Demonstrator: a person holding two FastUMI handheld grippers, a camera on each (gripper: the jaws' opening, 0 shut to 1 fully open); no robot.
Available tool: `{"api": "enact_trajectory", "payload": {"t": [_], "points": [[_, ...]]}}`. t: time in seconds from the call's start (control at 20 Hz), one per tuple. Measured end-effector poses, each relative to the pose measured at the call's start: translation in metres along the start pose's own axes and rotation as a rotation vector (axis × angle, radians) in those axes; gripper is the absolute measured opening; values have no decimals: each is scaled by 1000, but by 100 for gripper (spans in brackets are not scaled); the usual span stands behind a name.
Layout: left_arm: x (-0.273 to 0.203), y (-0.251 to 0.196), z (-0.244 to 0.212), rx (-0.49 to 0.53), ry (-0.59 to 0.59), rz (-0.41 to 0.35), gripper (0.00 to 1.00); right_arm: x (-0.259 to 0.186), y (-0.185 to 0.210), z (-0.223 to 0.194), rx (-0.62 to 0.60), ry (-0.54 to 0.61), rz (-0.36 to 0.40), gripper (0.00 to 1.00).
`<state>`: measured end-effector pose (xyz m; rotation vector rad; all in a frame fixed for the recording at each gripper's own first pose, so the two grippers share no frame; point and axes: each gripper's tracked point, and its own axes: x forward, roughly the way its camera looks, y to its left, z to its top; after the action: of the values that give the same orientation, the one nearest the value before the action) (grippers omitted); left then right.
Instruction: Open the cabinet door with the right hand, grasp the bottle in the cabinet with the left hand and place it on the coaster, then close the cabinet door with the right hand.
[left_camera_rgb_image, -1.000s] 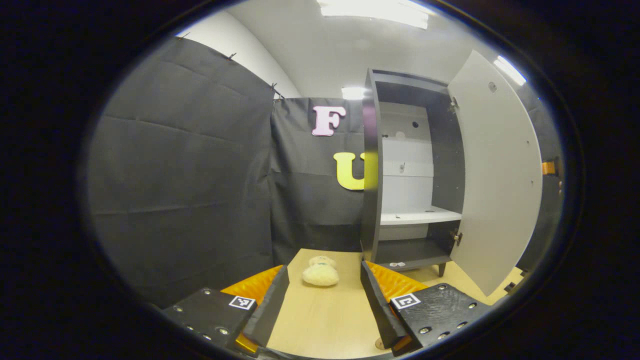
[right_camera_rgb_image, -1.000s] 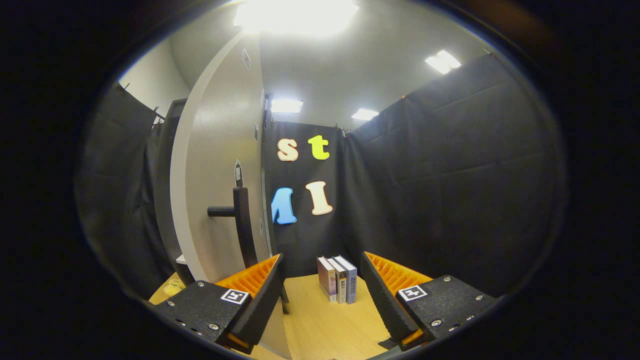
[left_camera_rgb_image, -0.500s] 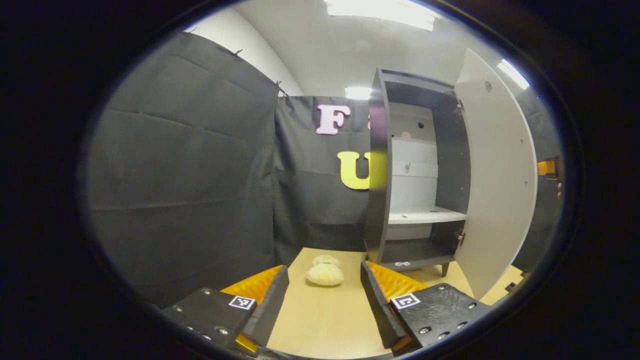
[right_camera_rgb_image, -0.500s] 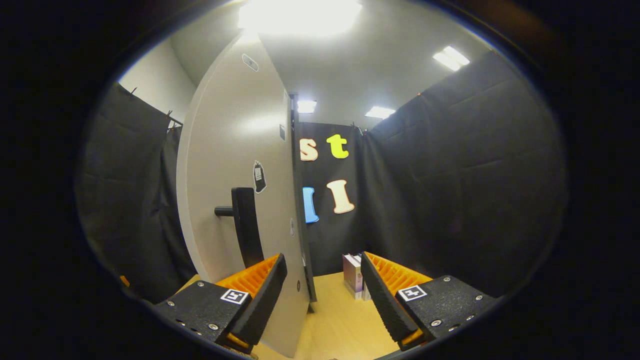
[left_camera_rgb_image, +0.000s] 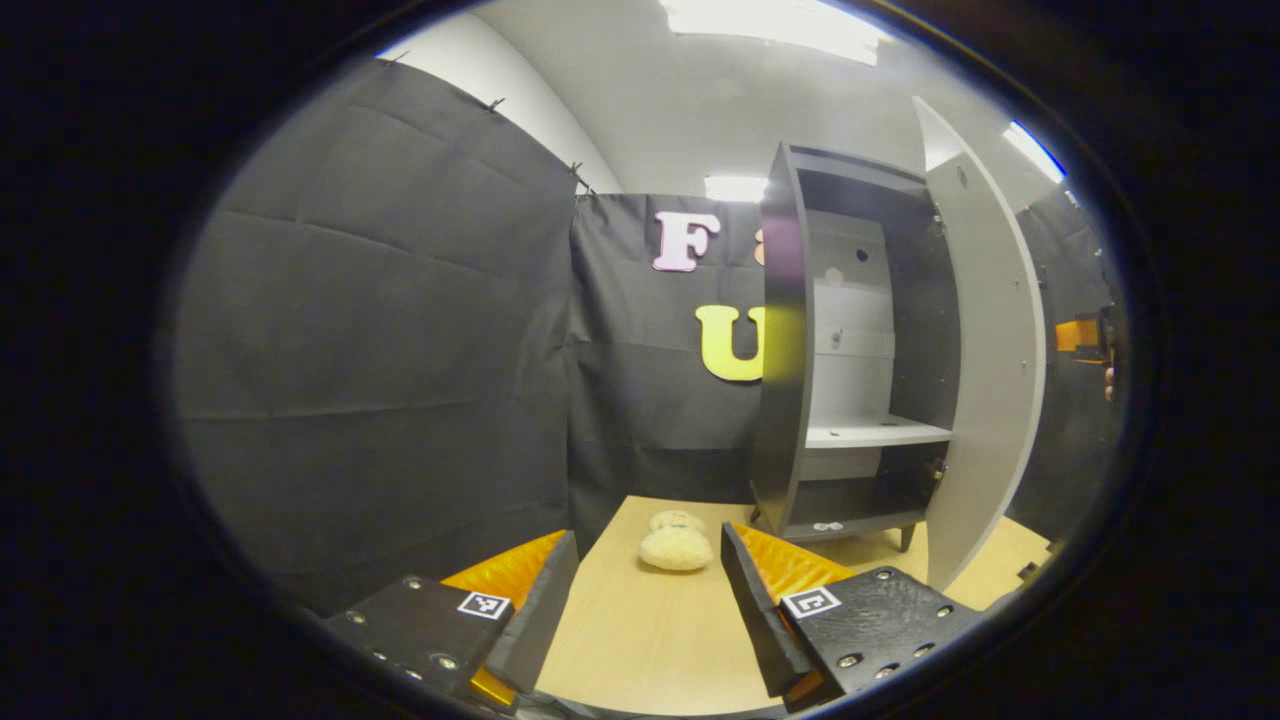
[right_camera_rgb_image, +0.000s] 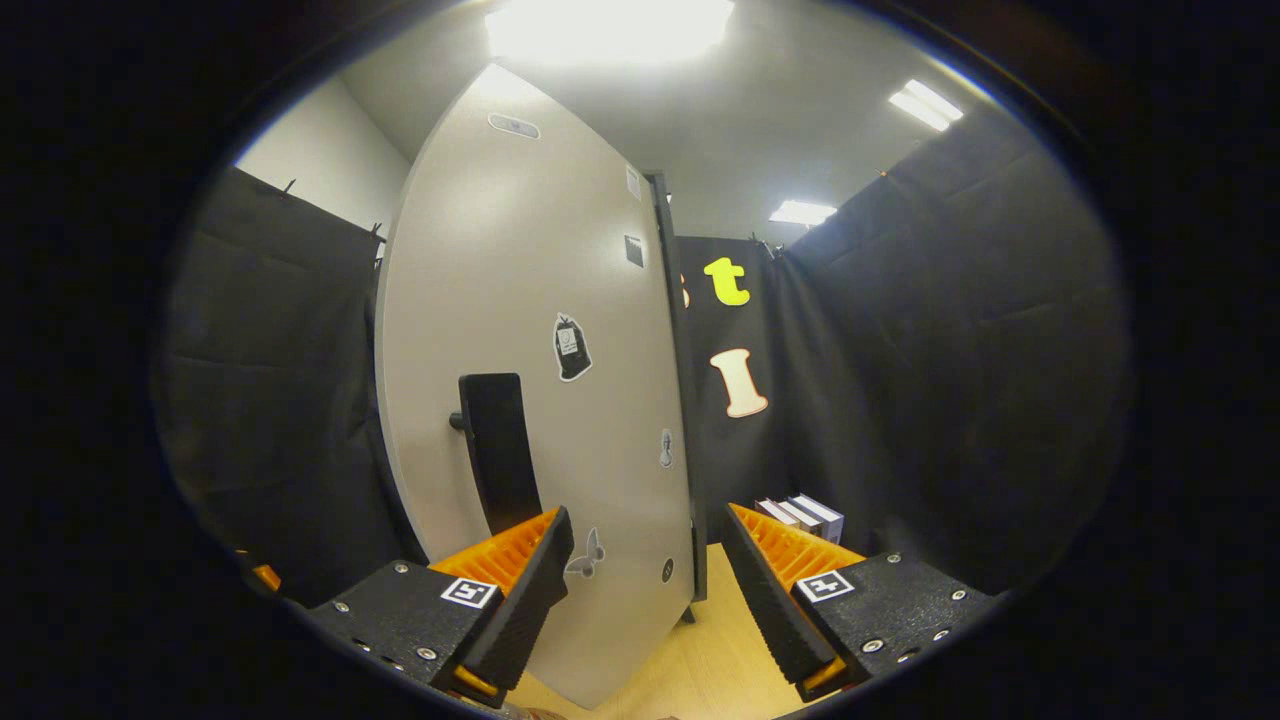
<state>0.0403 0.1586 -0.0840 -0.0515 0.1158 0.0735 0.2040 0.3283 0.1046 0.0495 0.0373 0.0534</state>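
- Here, in the left gripper view, the left gripper (left_camera_rgb_image: 648, 600) hangs low over the desk (left_camera_rgb_image: 640, 640) with its 2 fingers spread wide and nothing between them.
- Just beyond those fingers a pale plush toy (left_camera_rgb_image: 676, 546) lies on the desk, near its far edge.
- Farther on, at the desk's far right corner, stands the dark cabinet (left_camera_rgb_image: 783, 350), its cabinet door (left_camera_rgb_image: 985, 350) swung partway out on the right; the white shelf (left_camera_rgb_image: 870, 432) inside is bare, and a small pale item (left_camera_rgb_image: 826, 525) lies on the cabinet's floor, too small to tell what it is.
- At the right edge of that view a bit of the other gripper (left_camera_rgb_image: 1085, 335) shows past the door.
- In the right gripper view, the right gripper (right_camera_rgb_image: 645, 590) also has its 2 fingers wide apart, gripping nothing.
- Close ahead is the door's outer face, with the dark handle (right_camera_rgb_image: 497, 450) just above the left finger (right_camera_rgb_image: 510, 560); whether they touch I cannot tell.
- Stickers (right_camera_rgb_image: 571, 347) dot the door.
- Beyond, a few books (right_camera_rgb_image: 805, 515) stand on the desk by the booth's wall.
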Motion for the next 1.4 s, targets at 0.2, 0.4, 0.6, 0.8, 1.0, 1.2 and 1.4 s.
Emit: {"api": "enact_trajectory", "payload": {"t": [0.2,0.4,0.6,0.8,1.0,1.2,1.4], "points": [[-8,17,3,4,-4,28,83,13,32,-5,-1,5,60,93],[-18,31,5,5,-6,46,83,18,63,-5,-7,9,131,94],[-17,32,7,5,-13,35,78,14,72,-6,-12,6,149,94],[-20,28,13,-2,-23,17,85,3,62,-4,-35,-11,160,94],[-25,-5,29,9,-29,-33,83,-9,32,-3,-54,-36,149,94],[-9,-61,40,22,-43,-70,78,-17,-7,2,-57,-51,140,94],[-18,-109,53,24,-55,-109,82,-24,-45,2,-54,-56,139,94]]}}
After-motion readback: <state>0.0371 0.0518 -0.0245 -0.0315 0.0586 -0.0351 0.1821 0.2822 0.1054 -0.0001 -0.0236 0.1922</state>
